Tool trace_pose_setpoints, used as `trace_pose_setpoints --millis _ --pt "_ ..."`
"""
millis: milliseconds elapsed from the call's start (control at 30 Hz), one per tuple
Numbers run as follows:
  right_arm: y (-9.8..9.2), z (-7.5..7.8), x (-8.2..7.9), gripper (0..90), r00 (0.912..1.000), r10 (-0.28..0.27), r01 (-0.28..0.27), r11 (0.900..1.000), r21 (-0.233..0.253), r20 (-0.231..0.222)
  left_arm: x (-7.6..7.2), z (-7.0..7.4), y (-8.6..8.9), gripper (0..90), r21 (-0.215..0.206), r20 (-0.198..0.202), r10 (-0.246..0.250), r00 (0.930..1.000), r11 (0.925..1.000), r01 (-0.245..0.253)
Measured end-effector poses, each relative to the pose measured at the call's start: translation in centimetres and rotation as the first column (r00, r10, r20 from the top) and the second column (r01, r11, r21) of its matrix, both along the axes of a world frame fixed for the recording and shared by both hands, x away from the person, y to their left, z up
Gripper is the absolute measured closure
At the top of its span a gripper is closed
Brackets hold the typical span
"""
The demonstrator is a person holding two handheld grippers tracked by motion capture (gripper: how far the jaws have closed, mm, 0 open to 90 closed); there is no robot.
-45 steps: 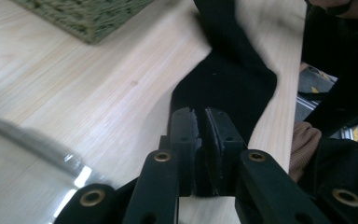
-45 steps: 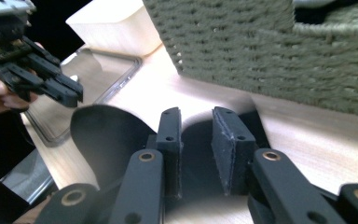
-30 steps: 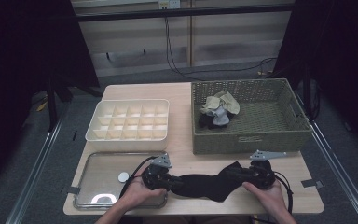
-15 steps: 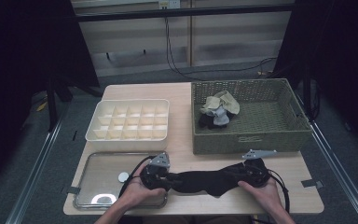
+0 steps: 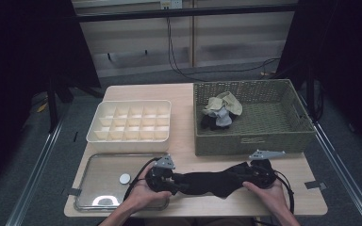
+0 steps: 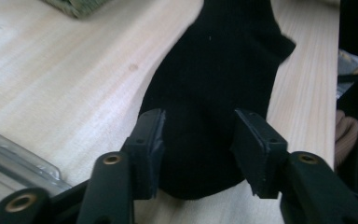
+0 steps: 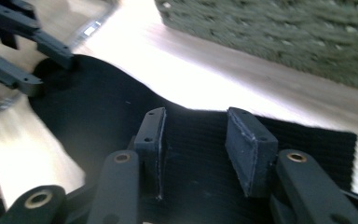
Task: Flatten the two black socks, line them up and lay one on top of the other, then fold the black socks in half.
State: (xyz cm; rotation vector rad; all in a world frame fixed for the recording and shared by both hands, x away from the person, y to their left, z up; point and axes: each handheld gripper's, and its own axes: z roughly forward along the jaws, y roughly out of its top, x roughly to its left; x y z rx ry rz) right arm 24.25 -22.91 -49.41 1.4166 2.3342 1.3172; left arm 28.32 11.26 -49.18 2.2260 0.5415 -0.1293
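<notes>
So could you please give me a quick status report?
Left gripper open, right gripper open. Black fabric sock flat on light wooden table between them. Nothing in the way.

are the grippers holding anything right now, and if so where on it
Neither clamps anything. Both grippers stand open over the black sock lying flat on the table: the left gripper straddles one end, the right gripper the other end.

Matt ribbed black cloth sock (image 6: 214, 93) on smooth pale wooden table (image 6: 51, 79).
</notes>
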Motion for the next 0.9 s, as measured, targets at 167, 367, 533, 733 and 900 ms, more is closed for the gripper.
trace_pose_setpoints --millis 167,367,533,733,900 --pt "0.3 0.3 -0.1 55.5 0.9996 0.022 -0.022 1.000 0.022 0.018 0.2 0.4 0.5 44.7 -0.022 0.003 0.046 0.9989 0.9987 -0.046" --pt "0.5 0.6 -0.1 54.4 0.9994 0.027 -0.028 0.998 0.049 0.022 0.3 0.8 1.2 36.1 -0.020 0.002 0.075 0.9972 0.9969 -0.075" --pt "0.8 1.2 0.1 53.8 0.9990 0.029 -0.031 0.997 0.072 0.035 0.7 1.1 1.9 27.8 -0.013 -0.001 0.100 0.9950 0.9949 -0.100" --pt "1.6 1.8 0.6 51.9 0.9972 0.058 -0.062 0.993 0.096 0.046 0.8 1.6 3.3 26.7 -0.034 0.013 0.138 0.9904 0.9900 -0.137" --pt "2.5 2.5 0.9 53.5 0.9944 0.087 -0.093 0.990 0.109 0.060 0.3 2.1 4.1 25.6 -0.028 0.026 0.151 0.9881 0.9882 -0.151"
